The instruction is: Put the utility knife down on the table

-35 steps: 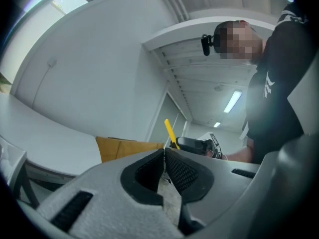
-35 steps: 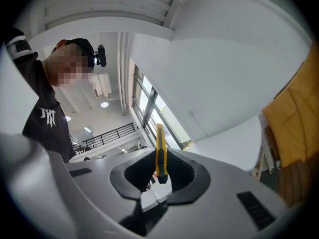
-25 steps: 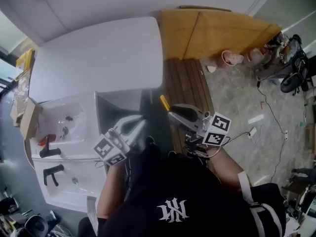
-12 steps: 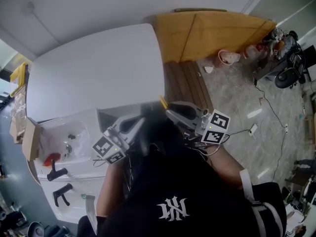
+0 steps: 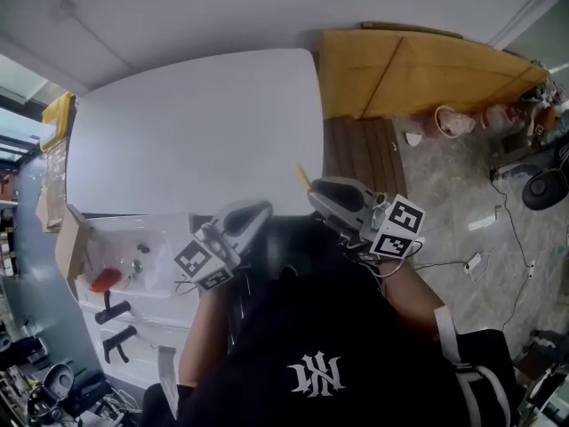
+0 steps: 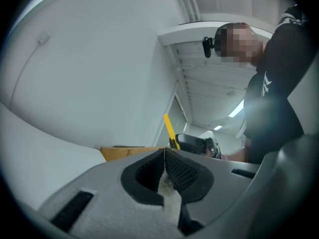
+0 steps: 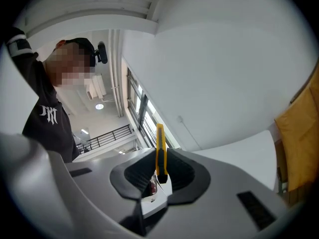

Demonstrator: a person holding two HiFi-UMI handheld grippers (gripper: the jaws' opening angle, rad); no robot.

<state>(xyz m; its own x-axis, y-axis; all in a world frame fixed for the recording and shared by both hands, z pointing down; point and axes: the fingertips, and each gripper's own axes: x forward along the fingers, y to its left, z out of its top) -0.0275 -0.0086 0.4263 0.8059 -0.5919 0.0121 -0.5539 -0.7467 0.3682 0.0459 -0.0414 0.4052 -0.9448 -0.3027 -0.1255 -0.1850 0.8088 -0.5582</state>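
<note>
Head view looks down on my right gripper [image 5: 313,200] at the near right corner of the white table [image 5: 178,123], with the yellow utility knife [image 5: 302,177] sticking out past its tips, level with the table's edge. From the right gripper view, my 2 jaws are clamped on the knife [image 7: 160,151]: its thin yellow body stands upright between the black pads [image 7: 183,172] and points away from me, held in the air with the tabletop [image 7: 239,156] lower down at the right, so it is not lying on the table. My left gripper [image 5: 260,212] sits just beside the right one, to its left, over the near edge of the table. From the left gripper view, its jaws [image 6: 164,164] are pressed together at the tips with nothing between them, and beyond them I see the knife [image 6: 169,128] rising out of the right gripper [image 6: 195,143]. A brown cardboard sheet [image 5: 418,69] lies past the table's right end, with wooden planks [image 5: 360,149] on the floor beside it.
</note>
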